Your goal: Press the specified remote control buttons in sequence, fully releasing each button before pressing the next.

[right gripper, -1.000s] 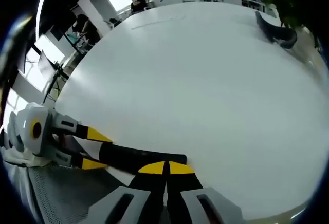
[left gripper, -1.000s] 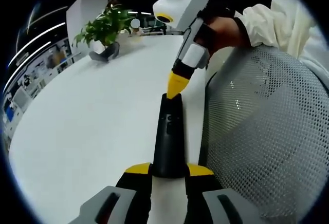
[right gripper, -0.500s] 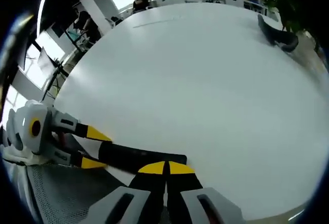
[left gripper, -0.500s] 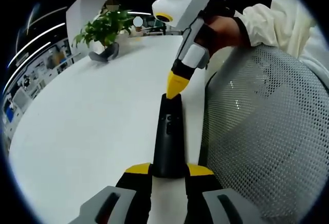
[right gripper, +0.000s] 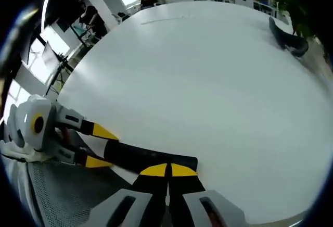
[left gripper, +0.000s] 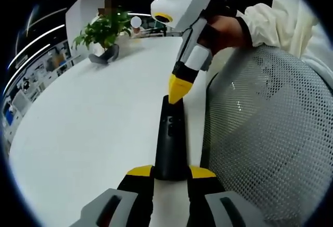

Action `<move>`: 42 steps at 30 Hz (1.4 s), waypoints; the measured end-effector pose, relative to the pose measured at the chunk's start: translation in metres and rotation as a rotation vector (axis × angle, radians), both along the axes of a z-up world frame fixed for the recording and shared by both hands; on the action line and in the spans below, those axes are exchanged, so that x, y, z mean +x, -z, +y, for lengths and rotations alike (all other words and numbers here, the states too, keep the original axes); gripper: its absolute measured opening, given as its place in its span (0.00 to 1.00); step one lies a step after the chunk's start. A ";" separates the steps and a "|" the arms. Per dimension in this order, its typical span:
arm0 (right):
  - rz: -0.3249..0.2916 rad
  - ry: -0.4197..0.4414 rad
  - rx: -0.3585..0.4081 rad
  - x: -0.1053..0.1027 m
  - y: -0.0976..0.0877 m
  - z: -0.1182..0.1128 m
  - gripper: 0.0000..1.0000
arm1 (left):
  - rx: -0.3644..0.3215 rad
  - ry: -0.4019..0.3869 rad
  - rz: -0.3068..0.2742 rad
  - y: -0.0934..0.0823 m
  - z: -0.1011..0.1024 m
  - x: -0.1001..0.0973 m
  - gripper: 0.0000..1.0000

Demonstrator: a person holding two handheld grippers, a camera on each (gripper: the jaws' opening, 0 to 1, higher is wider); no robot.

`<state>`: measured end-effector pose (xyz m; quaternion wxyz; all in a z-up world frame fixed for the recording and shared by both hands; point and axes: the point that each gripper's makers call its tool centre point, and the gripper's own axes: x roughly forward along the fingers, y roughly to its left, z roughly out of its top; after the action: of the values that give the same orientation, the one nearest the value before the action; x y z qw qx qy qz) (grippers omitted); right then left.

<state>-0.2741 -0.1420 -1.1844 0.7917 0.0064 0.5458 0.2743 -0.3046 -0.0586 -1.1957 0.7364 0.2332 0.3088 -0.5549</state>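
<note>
A long black remote (left gripper: 170,138) lies over the white table's (left gripper: 93,128) edge, and my left gripper (left gripper: 170,173) is shut on its near end. My right gripper (left gripper: 179,87) comes down from the upper right. Its yellow tips are shut together and rest on the remote's far end. In the right gripper view the right gripper (right gripper: 167,171) is shut right over the remote (right gripper: 151,156). The left gripper (right gripper: 101,147) clamps the other end from the left. The buttons show as small dark bumps, too small to read.
A grey mesh chair back (left gripper: 260,138) stands close on the right of the remote. A potted plant (left gripper: 104,29) in a dark pot (right gripper: 289,39) sits at the table's far side. The wide table top (right gripper: 208,81) is bare. An office with desks lies beyond.
Almost nothing has moved. The right gripper's tips stay on the remote's far end, and its view has shifted slightly. The left gripper keeps its hold.
</note>
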 end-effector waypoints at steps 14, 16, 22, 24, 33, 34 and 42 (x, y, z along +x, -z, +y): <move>-0.062 -0.078 -0.096 0.000 0.003 0.000 0.00 | -0.008 0.002 0.000 -0.001 -0.001 -0.001 0.24; -0.056 -0.069 -0.081 0.001 0.003 -0.001 0.00 | -0.008 0.002 0.000 -0.001 -0.001 0.000 0.24; -0.063 -0.083 -0.078 -0.001 0.004 0.001 0.00 | -0.009 0.003 0.000 0.000 -0.001 -0.001 0.24; -0.069 -0.089 -0.084 0.000 0.004 0.001 0.00 | -0.011 0.003 -0.002 0.000 -0.002 -0.001 0.24; -0.056 -0.084 -0.090 0.000 0.003 0.001 0.00 | -0.013 0.008 -0.004 0.000 -0.002 0.000 0.24; -0.061 -0.097 -0.104 -0.001 0.003 0.002 0.00 | -0.014 0.008 -0.004 0.000 -0.002 0.000 0.24; -0.097 -0.121 -0.123 0.002 0.003 0.002 0.00 | -0.016 0.012 -0.003 0.000 -0.003 -0.001 0.24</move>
<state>-0.2718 -0.1404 -1.1869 0.7981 -0.0886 0.5221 0.2874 -0.3055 -0.0617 -1.1959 0.7354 0.2303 0.3018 -0.5613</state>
